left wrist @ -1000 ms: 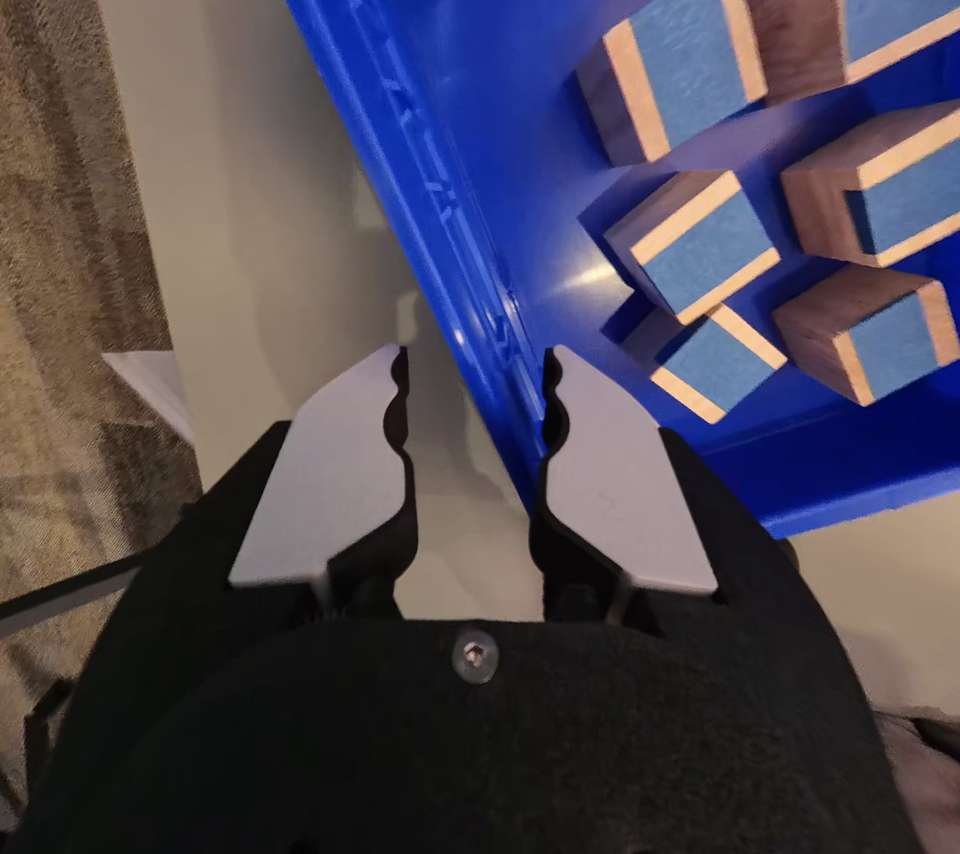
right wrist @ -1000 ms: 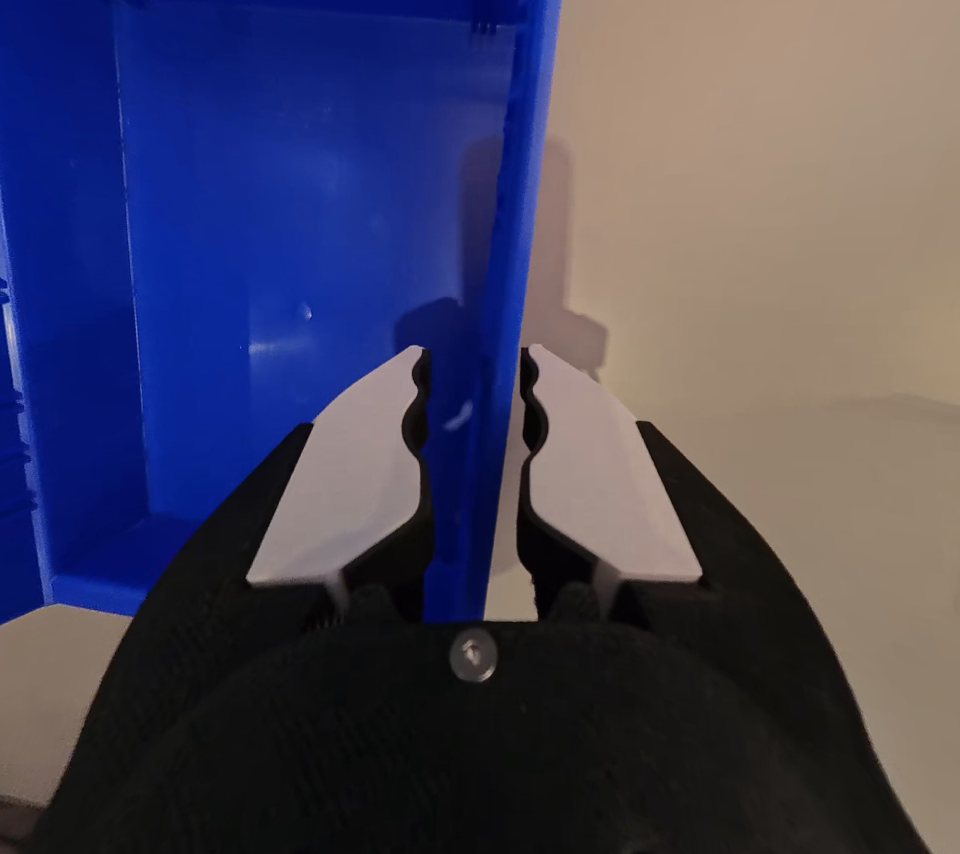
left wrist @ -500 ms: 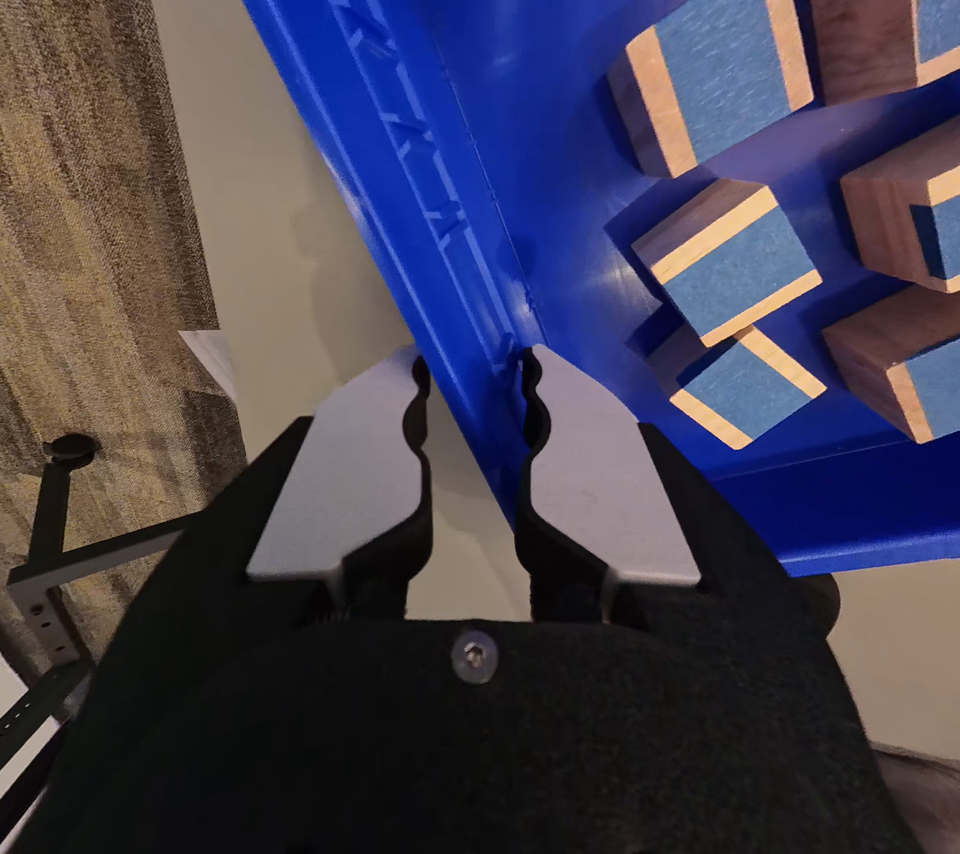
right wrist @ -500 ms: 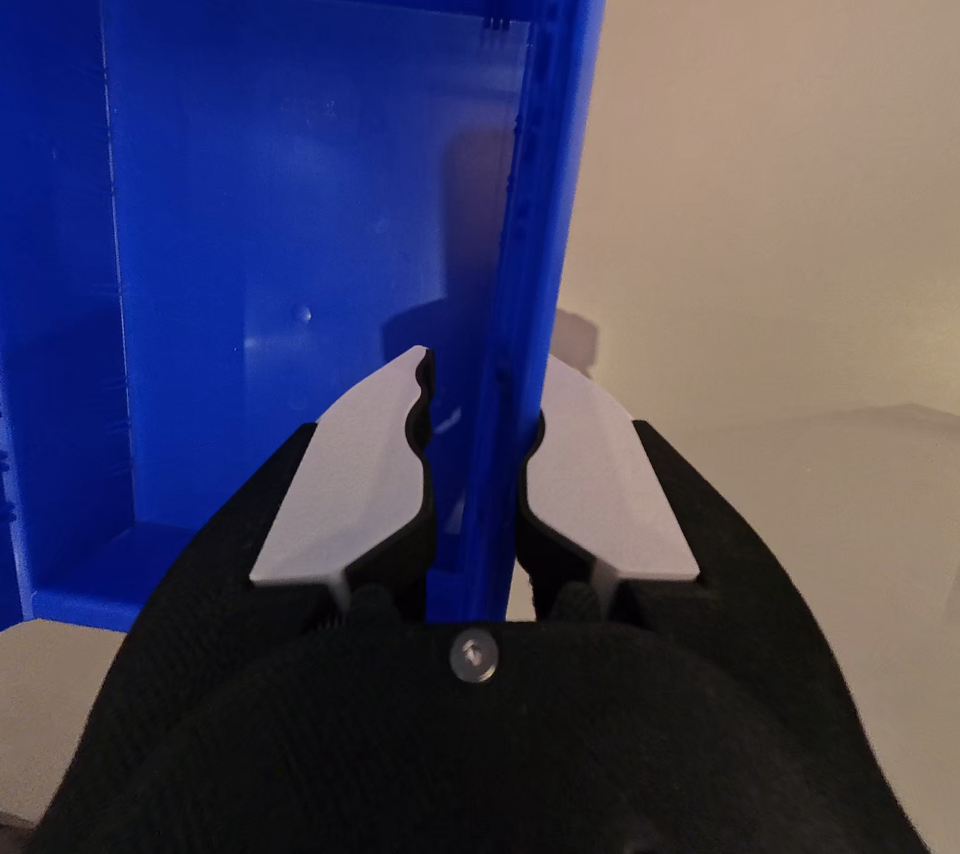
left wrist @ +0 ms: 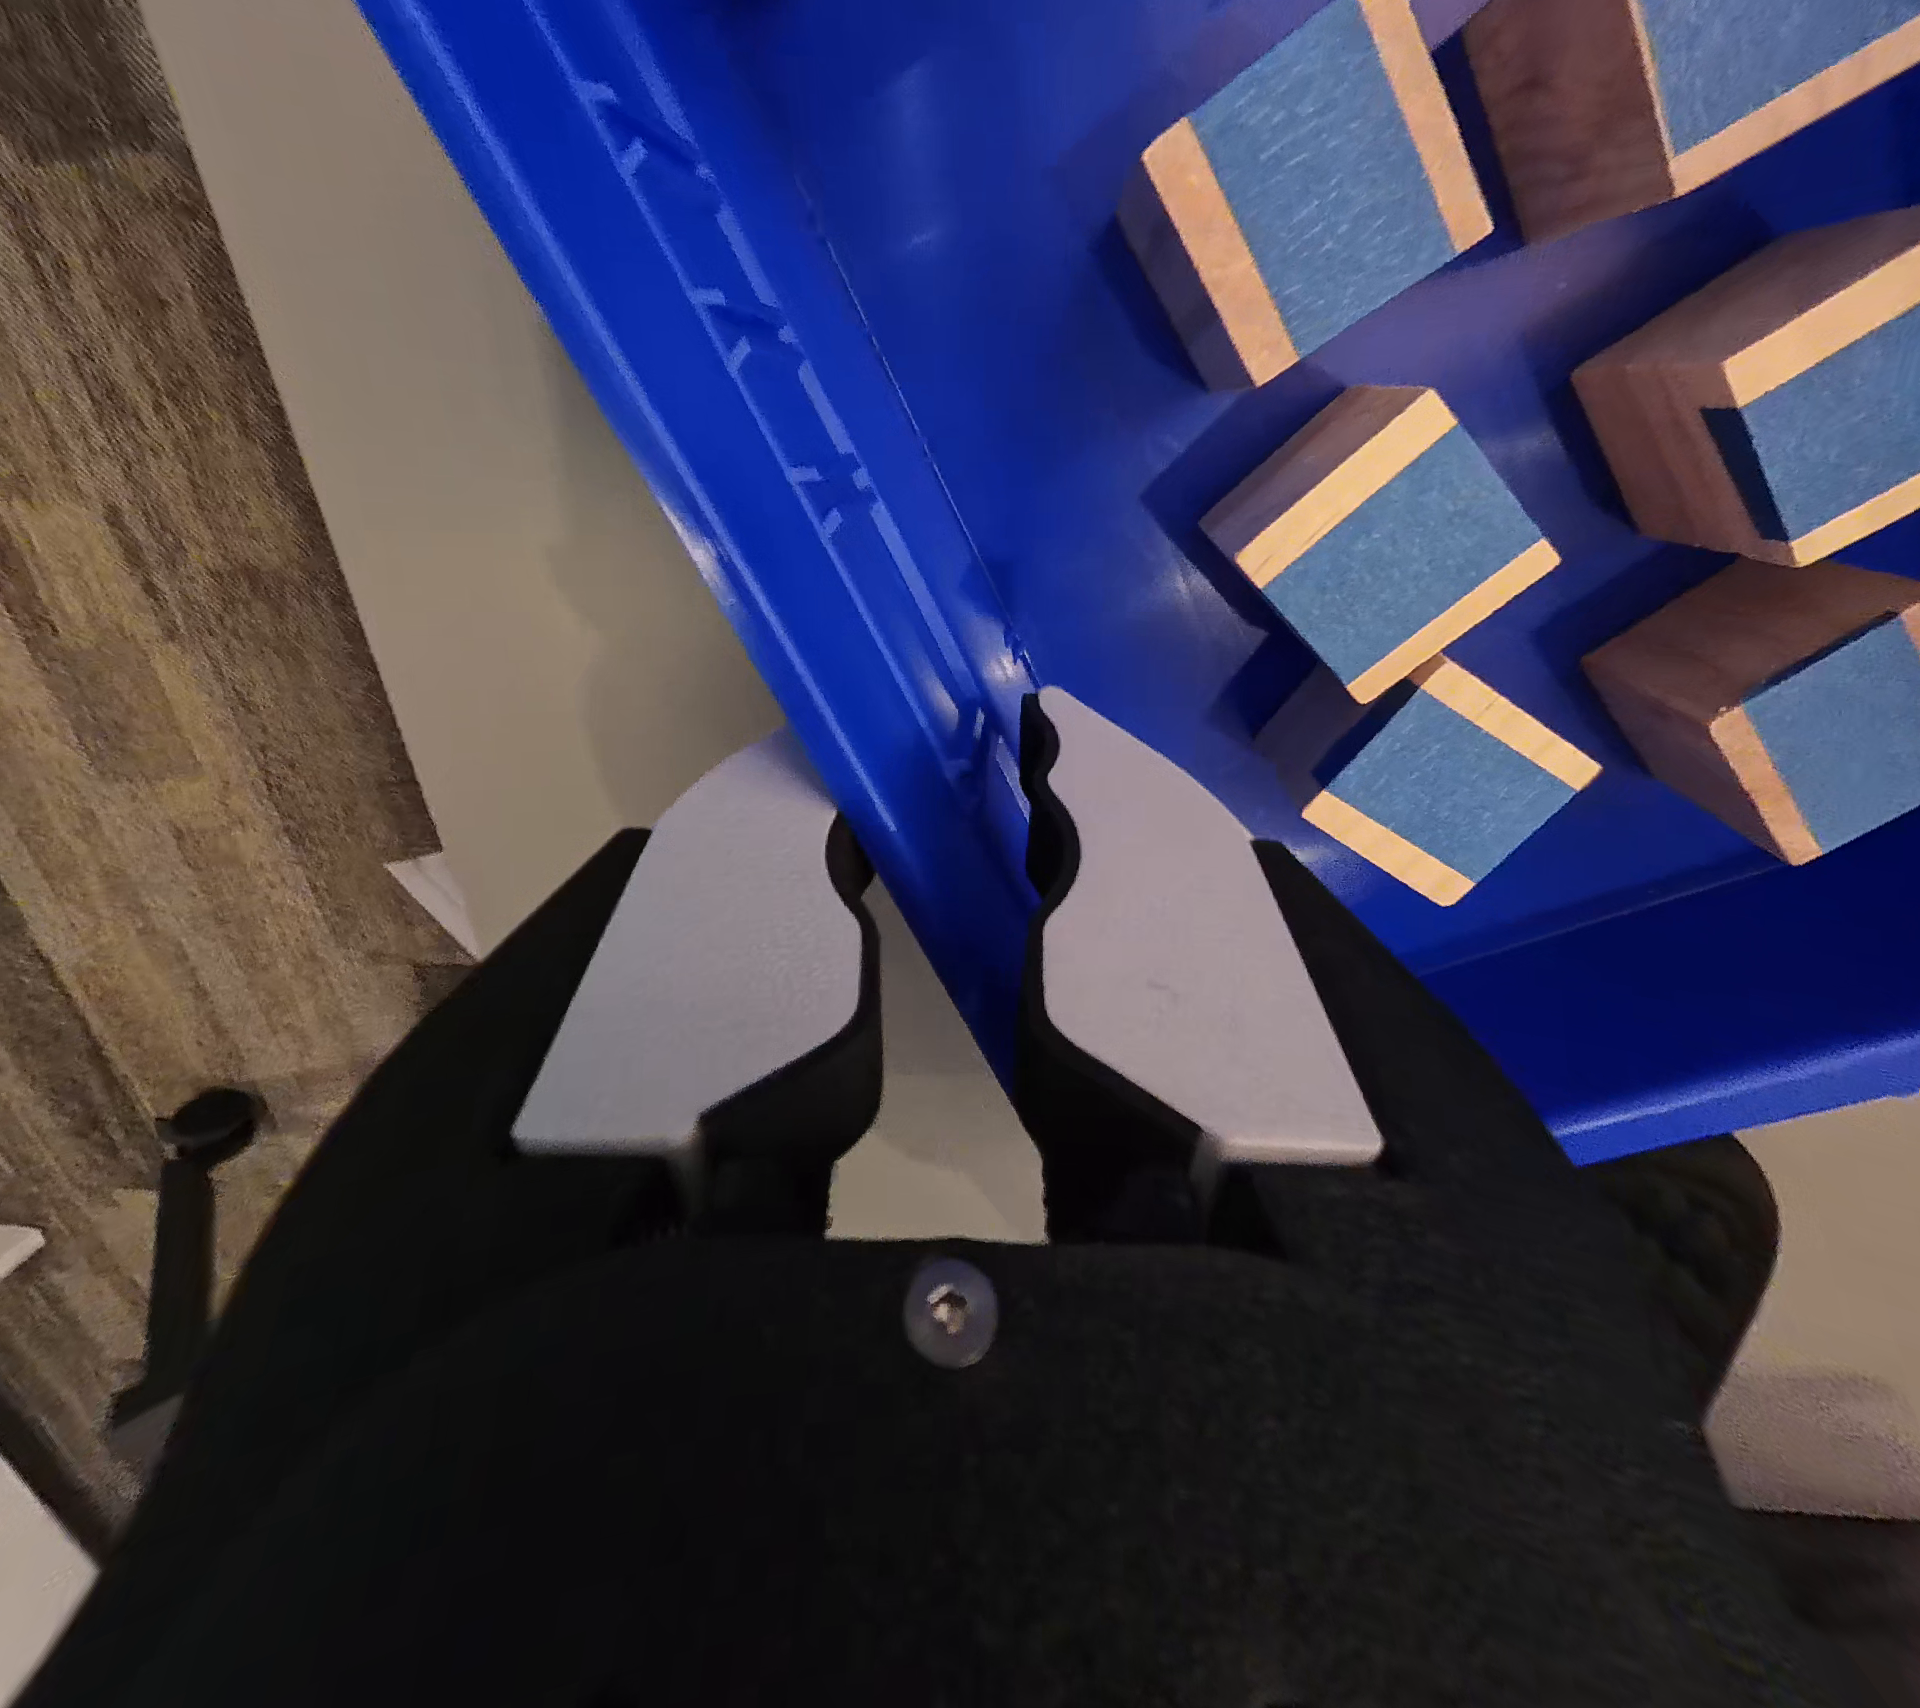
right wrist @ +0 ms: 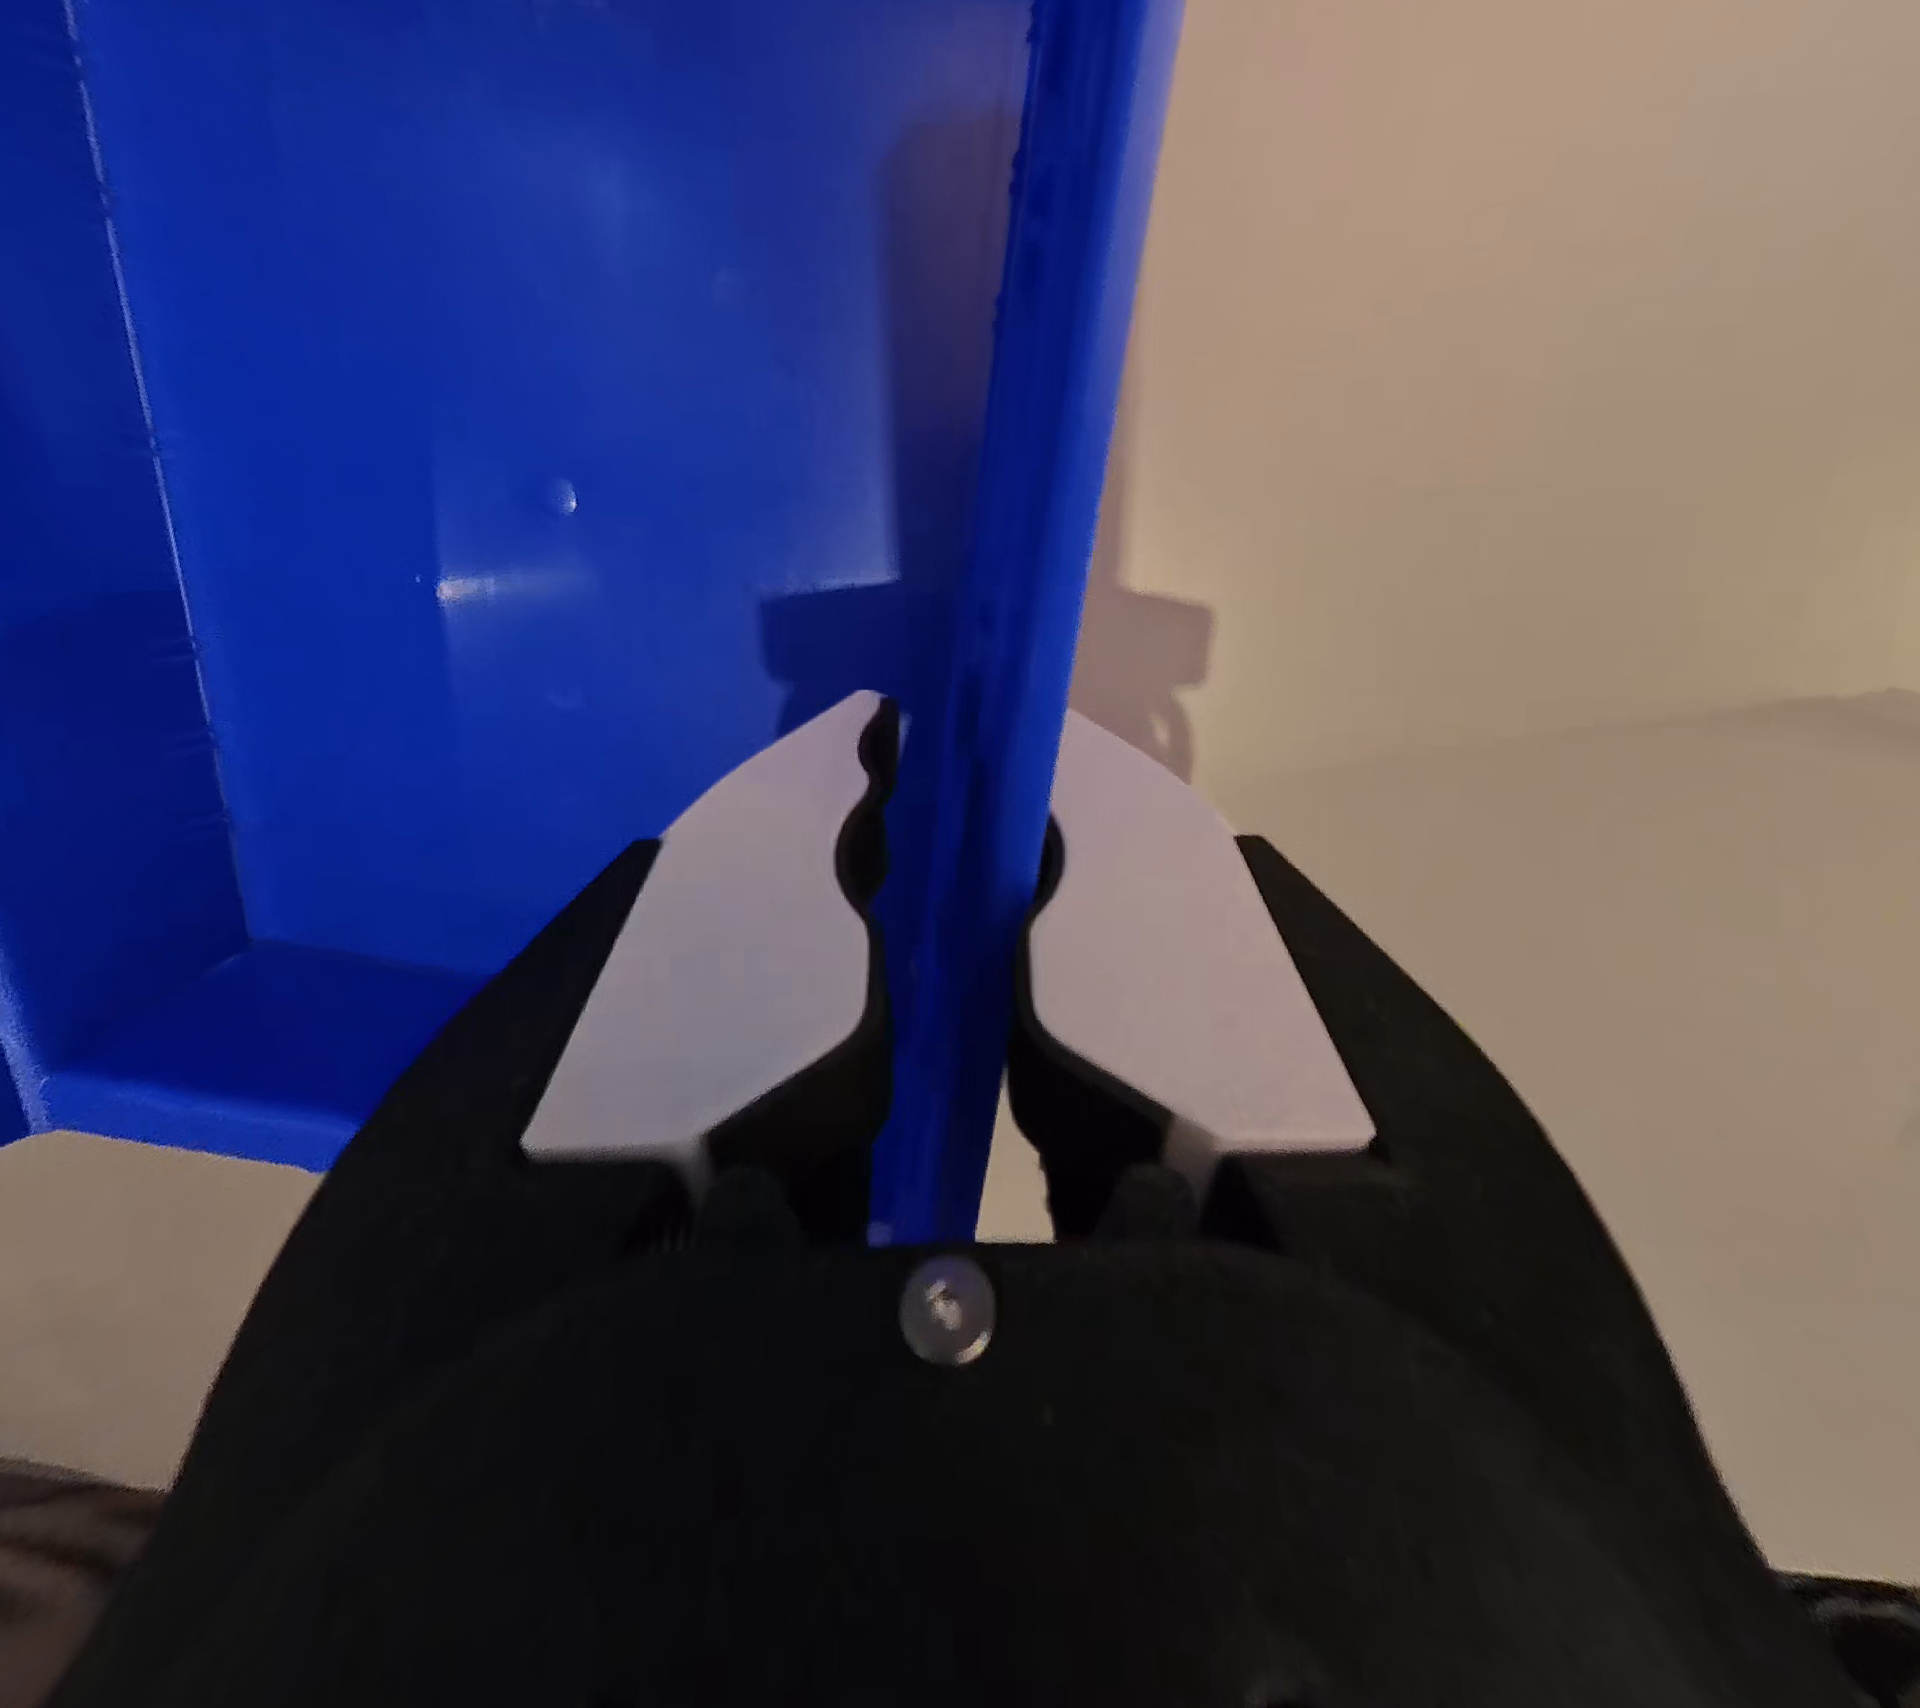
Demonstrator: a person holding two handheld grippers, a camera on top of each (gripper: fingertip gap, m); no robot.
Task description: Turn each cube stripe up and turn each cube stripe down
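A blue plastic bin [left wrist: 727,308] holds several wooden cubes, each with a blue stripe face up, such as one near the wall [left wrist: 1309,204], one below it [left wrist: 1382,546] and one at the corner [left wrist: 1444,785]. My left gripper [left wrist: 914,723] is shut on the bin's left wall, one finger outside and one inside. My right gripper [right wrist: 977,713] is shut on the bin's right wall [right wrist: 1039,411] in the same way. No cubes show in the right wrist view, only the bin's bare floor [right wrist: 520,308].
The bin sits on a cream table [left wrist: 416,308], which also shows to the right of the bin in the right wrist view [right wrist: 1558,411]. Brown carpet [left wrist: 125,515] and a black stand [left wrist: 197,1139] lie beyond the table's left edge.
My left gripper moved forward over the bin's left wall and closed on it. My right gripper narrowed onto the right wall. Both views sit closer to the bin.
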